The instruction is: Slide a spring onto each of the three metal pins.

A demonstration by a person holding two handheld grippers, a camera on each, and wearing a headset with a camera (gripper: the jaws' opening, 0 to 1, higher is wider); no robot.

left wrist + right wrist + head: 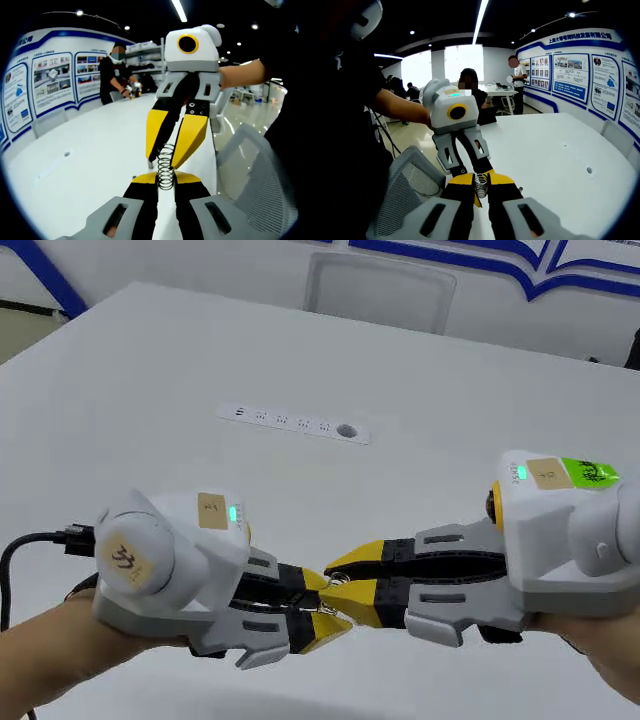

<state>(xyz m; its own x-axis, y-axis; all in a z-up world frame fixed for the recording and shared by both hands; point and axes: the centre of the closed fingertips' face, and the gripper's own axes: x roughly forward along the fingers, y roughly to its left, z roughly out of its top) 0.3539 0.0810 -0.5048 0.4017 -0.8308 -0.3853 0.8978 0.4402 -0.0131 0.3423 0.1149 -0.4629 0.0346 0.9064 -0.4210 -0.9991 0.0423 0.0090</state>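
Observation:
A small metal coil spring (pixel 166 169) hangs between the two grippers, which meet tip to tip above the white table (pixel 420 420). My left gripper (pixel 165 181) rises from the bottom of the left gripper view with its yellow tips shut on the spring's lower end. Coming from above, my right gripper (pixel 169 150) pinches the spring's upper end. In the right gripper view the spring (pixel 480 184) sits between the right gripper's (pixel 481 189) own yellow tips, facing the left gripper (pixel 470 172). The head view puts the left gripper (pixel 322 612) at left and the right gripper (pixel 343 582) at right. I cannot make out a pin.
A flat power strip (pixel 293 423) lies in the middle of the table. A grey chair (pixel 378 290) stands at the far edge and a mesh chair (pixel 260 170) beside the near edge. A black cable (pixel 30 542) trails from the left gripper. People (pixel 470 87) stand at a far table.

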